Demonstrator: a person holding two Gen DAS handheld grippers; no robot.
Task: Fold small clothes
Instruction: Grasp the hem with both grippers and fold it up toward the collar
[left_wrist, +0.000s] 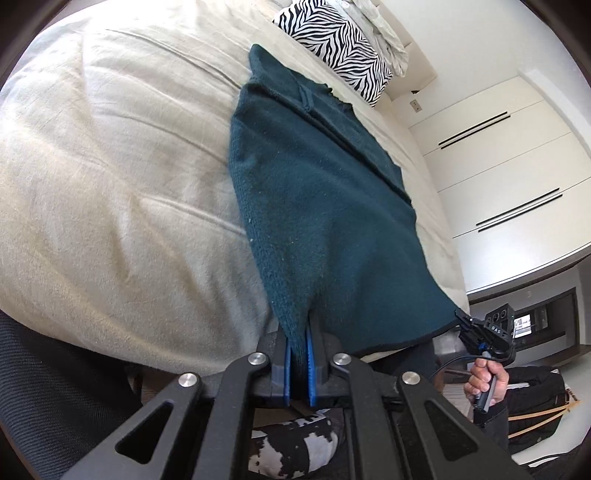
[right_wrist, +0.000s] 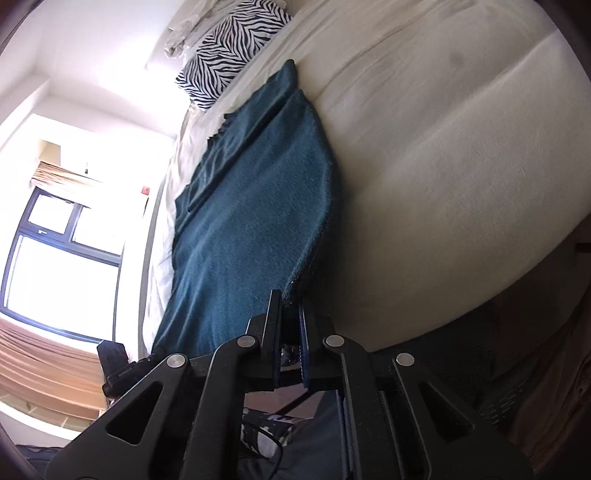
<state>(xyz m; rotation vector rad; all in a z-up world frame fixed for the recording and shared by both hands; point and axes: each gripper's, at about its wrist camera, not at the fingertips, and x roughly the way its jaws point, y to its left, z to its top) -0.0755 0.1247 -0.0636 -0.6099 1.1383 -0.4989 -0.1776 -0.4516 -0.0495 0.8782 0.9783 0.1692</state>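
A dark teal knitted garment (left_wrist: 317, 192) lies stretched along the cream bed cover (left_wrist: 110, 177), its sides folded inward. My left gripper (left_wrist: 299, 354) is shut on the garment's near hem, with the cloth pinched between the blue pads. In the right wrist view the same teal garment (right_wrist: 251, 221) runs away from me, and my right gripper (right_wrist: 291, 325) is shut on its near corner at the bed's edge. The right gripper (left_wrist: 476, 328) also shows in the left wrist view, held by a hand (left_wrist: 484, 380) at the garment's other hem corner.
A zebra-print pillow (left_wrist: 332, 40) and crumpled white bedding lie at the bed's head. White wardrobe doors (left_wrist: 498, 166) stand beyond one side of the bed. A window (right_wrist: 55, 254) is on the other side. A mesh chair (left_wrist: 48, 398) stands below the bed's edge.
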